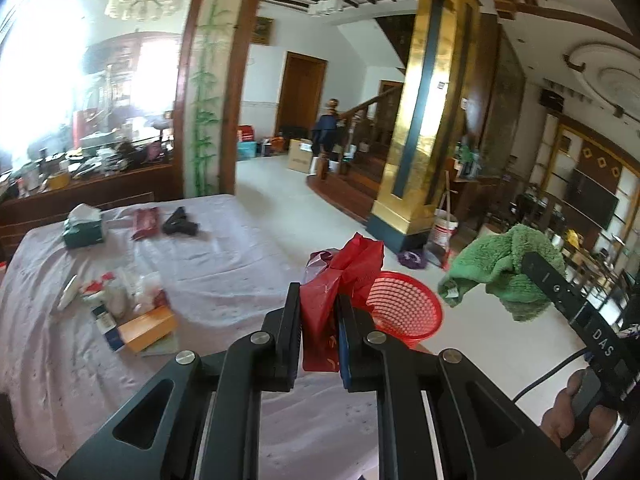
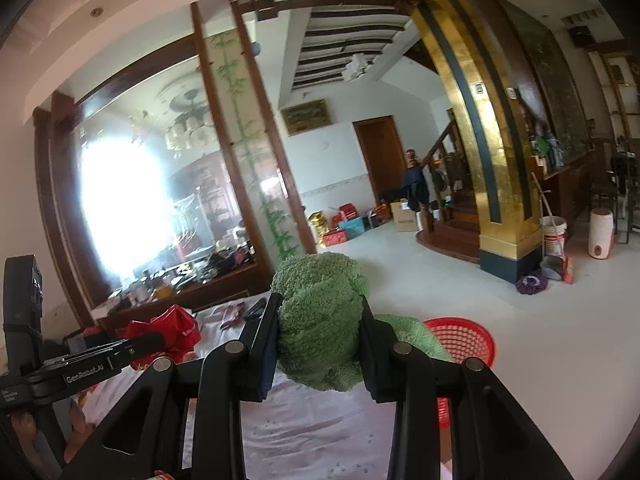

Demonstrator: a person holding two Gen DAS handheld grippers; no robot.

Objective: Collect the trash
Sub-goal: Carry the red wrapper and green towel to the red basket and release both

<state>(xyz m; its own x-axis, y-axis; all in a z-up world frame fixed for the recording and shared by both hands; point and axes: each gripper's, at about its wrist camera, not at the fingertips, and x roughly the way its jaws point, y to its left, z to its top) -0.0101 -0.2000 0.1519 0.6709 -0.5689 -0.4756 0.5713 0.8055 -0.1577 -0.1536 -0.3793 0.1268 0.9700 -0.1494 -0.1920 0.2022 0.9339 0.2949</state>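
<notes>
Left wrist view: crumpled red plastic wrapper (image 1: 340,280) is pinched between the fingers of the left gripper (image 1: 319,320), held up above the near edge of the table (image 1: 240,264), which is covered in a pale lilac cloth. Just beyond and right of the wrapper sits a red mesh basket (image 1: 404,308) at the table's edge; whether the wrapper touches its rim cannot be told. Right wrist view: right gripper (image 2: 320,344) is clamped on a bunched green towel (image 2: 320,320), raised off the table, with the basket low to its right. From the left view the towel hangs in the air to the right of the basket.

Further back on the cloth: a heap of small boxes and packets (image 1: 128,312) at the left, an orange box (image 1: 148,328) among them, a green tissue box (image 1: 84,228) at the far left, a dark red packet (image 1: 144,222) and a black gun-shaped tool (image 1: 180,224) side by side near the far edge.

Floor past the table: gold pillar (image 1: 420,120), white bucket (image 1: 442,232) at its base.
</notes>
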